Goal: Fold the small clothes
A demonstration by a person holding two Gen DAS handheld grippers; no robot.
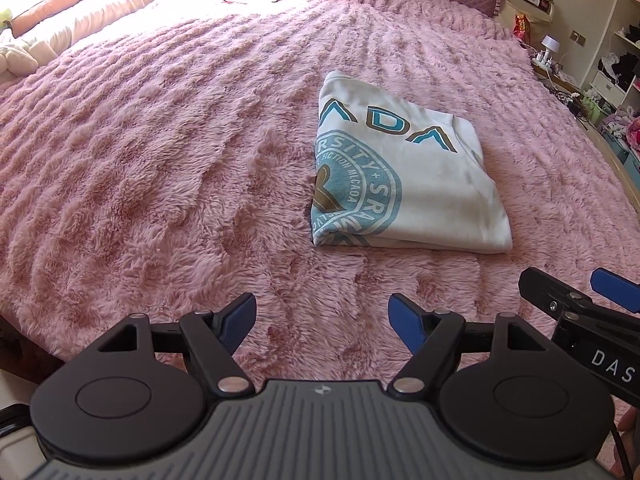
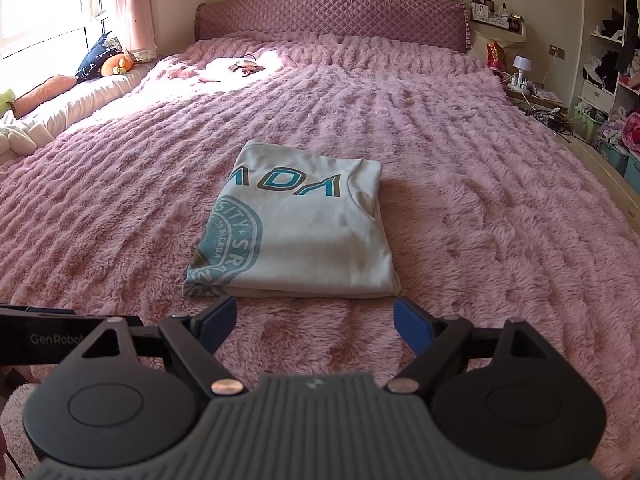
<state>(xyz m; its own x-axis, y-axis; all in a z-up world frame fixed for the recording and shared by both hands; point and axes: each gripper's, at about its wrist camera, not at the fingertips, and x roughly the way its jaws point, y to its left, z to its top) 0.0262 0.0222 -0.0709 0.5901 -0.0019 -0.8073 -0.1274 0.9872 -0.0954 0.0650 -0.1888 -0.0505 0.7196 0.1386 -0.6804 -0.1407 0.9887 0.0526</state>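
A white T-shirt (image 1: 404, 176) with teal and brown print lies folded into a neat rectangle on the pink fluffy bedspread (image 1: 160, 160). In the right wrist view the same T-shirt (image 2: 304, 232) sits just beyond my fingertips. My left gripper (image 1: 322, 316) hovers open over bare blanket, below and left of the shirt, with nothing between its blue pads. My right gripper (image 2: 314, 318) is open too, close to the shirt's near edge without touching it. The right gripper (image 1: 580, 296) also shows at the right edge of the left wrist view.
A quilted purple headboard (image 2: 332, 16) stands at the far end. Pillows and soft toys (image 2: 96, 60) line the window side on the left. A small garment (image 2: 244, 66) lies in the sunlit patch. A nightstand with a lamp (image 2: 522, 68) and cluttered shelves (image 2: 608, 64) are on the right.
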